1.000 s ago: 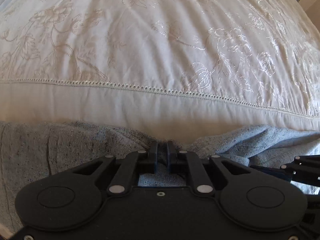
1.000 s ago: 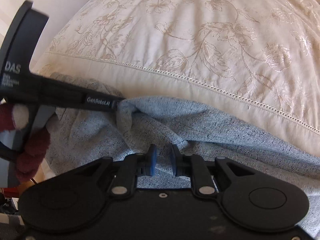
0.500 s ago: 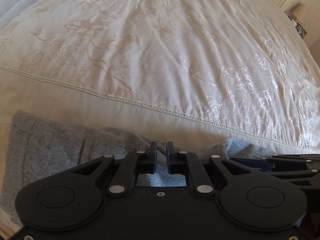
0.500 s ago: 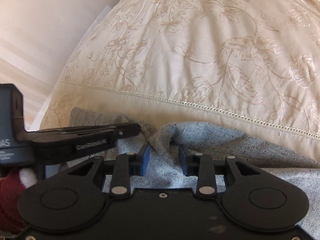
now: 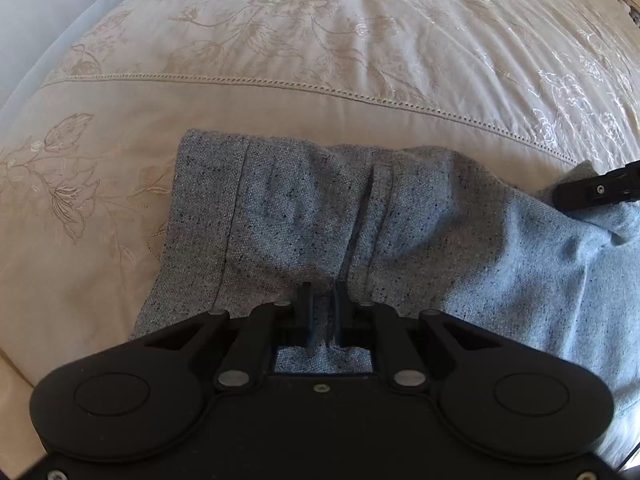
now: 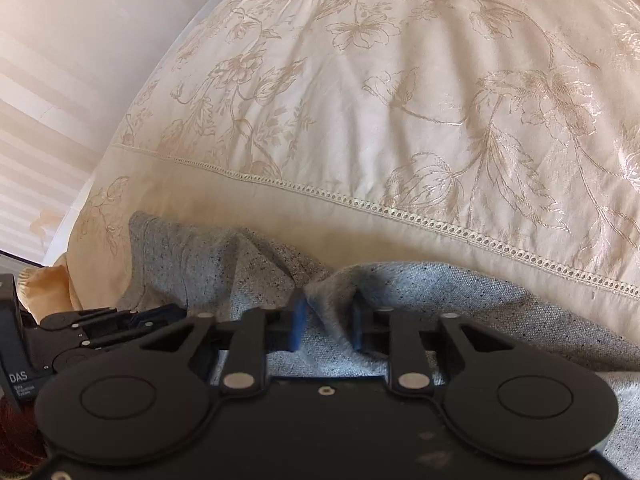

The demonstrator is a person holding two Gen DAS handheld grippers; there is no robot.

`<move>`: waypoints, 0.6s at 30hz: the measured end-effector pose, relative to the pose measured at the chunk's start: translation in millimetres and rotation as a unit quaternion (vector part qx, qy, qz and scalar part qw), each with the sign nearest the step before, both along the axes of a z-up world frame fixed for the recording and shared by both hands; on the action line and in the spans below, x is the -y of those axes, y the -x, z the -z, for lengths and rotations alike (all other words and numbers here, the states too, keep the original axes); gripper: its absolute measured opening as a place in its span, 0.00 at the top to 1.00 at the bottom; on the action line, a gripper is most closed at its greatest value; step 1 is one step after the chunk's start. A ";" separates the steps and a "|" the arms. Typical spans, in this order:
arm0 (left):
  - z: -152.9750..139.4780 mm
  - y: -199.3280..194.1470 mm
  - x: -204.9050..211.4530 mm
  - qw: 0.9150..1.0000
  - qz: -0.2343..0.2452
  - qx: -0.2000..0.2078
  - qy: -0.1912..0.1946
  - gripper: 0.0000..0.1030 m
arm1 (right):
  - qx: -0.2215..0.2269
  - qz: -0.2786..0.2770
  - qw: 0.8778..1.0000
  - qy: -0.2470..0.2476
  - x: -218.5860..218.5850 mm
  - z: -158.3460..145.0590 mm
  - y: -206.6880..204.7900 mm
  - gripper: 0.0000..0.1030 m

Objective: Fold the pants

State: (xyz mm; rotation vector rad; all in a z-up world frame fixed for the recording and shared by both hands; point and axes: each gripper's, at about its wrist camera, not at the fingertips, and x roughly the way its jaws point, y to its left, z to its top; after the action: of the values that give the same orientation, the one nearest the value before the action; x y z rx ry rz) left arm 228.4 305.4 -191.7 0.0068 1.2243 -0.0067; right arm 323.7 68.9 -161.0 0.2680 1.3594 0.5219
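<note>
Our left gripper (image 5: 322,304) fingers clench a fold of the speckled grey-blue knit pants (image 5: 400,232), spread ahead on the cream floral-embroidered bedspread (image 5: 320,40); our right gripper (image 6: 326,320) fingers stand released around a ridge.

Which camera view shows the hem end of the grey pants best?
The left wrist view: the pants lie spread ahead of the left claw, with the hem band visible on the bedspread. The right wrist view shows only bunched fabric around the right claw.

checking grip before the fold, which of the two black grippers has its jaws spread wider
The right black gripper: its blue-padded jaws stand apart around a ridge of the grey speckled knit pants. The left black gripper is pinched nearly shut on them.
</note>
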 end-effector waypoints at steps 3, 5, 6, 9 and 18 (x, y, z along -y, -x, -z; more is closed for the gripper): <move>1.5 -1.0 -0.9 1.000 -0.001 0.002 0.004 0.84 | 0.049 0.051 0.998 0.000 10.6 -13.5 -23.2 0.97; 3.3 1.7 -3.9 1.000 0.001 0.009 0.011 0.83 | 0.016 0.090 0.996 -0.011 18.8 0.3 -43.1 0.97; 4.6 2.8 -5.7 1.000 0.002 0.011 0.013 0.83 | 0.010 0.086 0.996 0.002 15.6 10.4 -50.2 0.97; 3.0 4.4 -5.0 1.000 0.005 0.012 0.013 0.83 | 0.011 0.047 0.998 0.044 0.2 31.8 -53.3 0.97; -8.3 24.5 -2.4 0.998 0.054 0.010 -0.012 0.83 | 0.065 0.149 0.985 0.054 43.5 -0.1 -31.9 0.77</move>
State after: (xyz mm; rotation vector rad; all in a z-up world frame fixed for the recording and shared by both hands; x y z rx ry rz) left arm 203.9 307.8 -183.4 0.0947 1.2033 -0.0862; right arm 355.6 25.3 -161.0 0.3366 1.1910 0.2123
